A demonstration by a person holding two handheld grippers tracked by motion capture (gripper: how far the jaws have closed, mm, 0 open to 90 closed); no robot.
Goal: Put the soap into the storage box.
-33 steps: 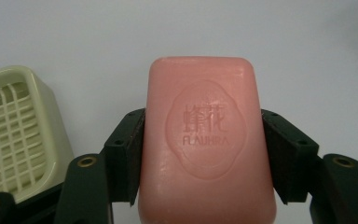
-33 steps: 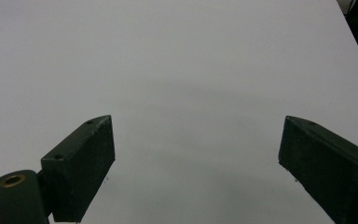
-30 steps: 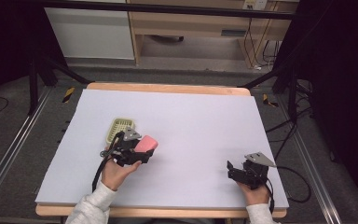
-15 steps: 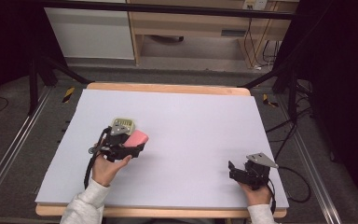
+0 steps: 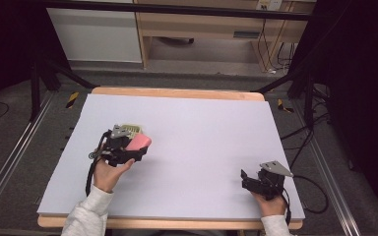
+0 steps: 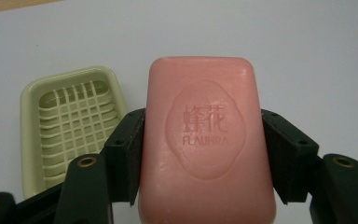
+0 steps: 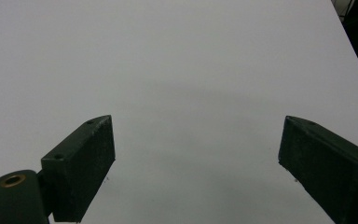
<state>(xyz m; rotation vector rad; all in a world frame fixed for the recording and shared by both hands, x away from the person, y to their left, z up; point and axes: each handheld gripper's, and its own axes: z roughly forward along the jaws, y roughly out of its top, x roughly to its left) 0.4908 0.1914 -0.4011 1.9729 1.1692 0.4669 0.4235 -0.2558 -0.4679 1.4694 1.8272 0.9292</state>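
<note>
A pink bar of soap (image 6: pixel 205 140) with an embossed mark is clamped between the two black jaws of my left gripper (image 6: pixel 204 154), held above the white table. From above, the soap (image 5: pixel 139 142) shows at the tip of the left gripper (image 5: pixel 137 147), at the table's left middle. A pale green soap dish (image 6: pixel 70 126) with a slotted grid floor lies on the table just left of and beyond the soap; in the high view the dish (image 5: pixel 134 129) peeks out behind the gripper. My right gripper (image 5: pixel 246 179) rests near the front right edge, its jaws (image 7: pixel 196 163) spread wide with nothing between them.
The white board (image 5: pixel 206 128) covers a wooden table top (image 5: pixel 177 92). Cables trail off the right side over the floor (image 5: pixel 305 147). A shelf unit and a white cabinet stand beyond the far edge.
My left gripper has carried the soap toward the left and slightly away, so that it now covers most of the green dish. The right gripper has stayed where it was.
</note>
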